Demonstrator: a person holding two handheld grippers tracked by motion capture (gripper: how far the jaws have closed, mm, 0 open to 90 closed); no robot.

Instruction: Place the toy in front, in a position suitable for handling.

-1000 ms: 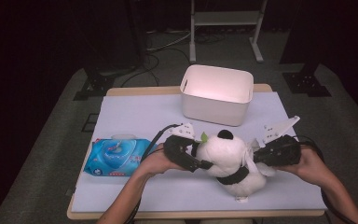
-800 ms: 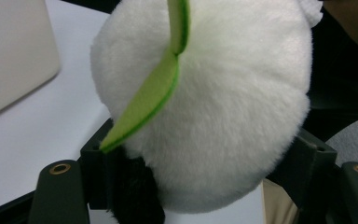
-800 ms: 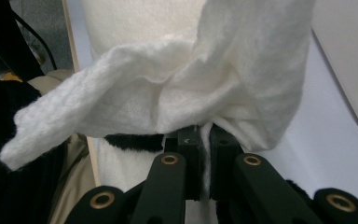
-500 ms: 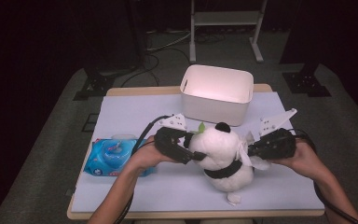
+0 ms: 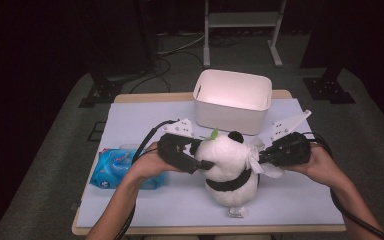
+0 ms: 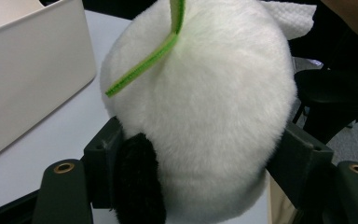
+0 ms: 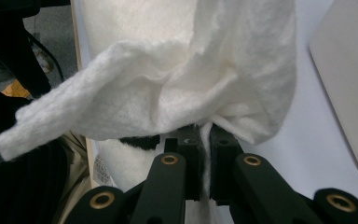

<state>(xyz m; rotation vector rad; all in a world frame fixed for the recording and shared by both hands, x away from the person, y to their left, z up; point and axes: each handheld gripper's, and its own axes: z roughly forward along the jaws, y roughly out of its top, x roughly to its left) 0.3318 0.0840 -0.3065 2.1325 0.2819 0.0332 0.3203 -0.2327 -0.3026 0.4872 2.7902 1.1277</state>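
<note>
A white and black panda plush (image 5: 230,165) stands upright at the table's front middle, with a green leaf (image 5: 212,134) on its head. My left gripper (image 5: 201,156) is shut on the panda's head (image 6: 200,107): one jaw presses by the black ear (image 6: 137,182), the other on the opposite side. My right gripper (image 5: 261,158) is shut on a white wipe (image 7: 168,93), which lies against the panda's right side (image 5: 254,150). The gripper's pads (image 7: 191,154) pinch a fold of the wipe.
A white bin (image 5: 232,100) stands just behind the panda, also seen at the left gripper view's left edge (image 6: 23,79). A blue pack of wipes (image 5: 115,167) lies at the left of the pale table mat (image 5: 140,120). Cables trail from both grippers.
The panda has been raised and moved away from the front edge, with both grippers going along. The right gripper has kept the wipe against the panda's side.
</note>
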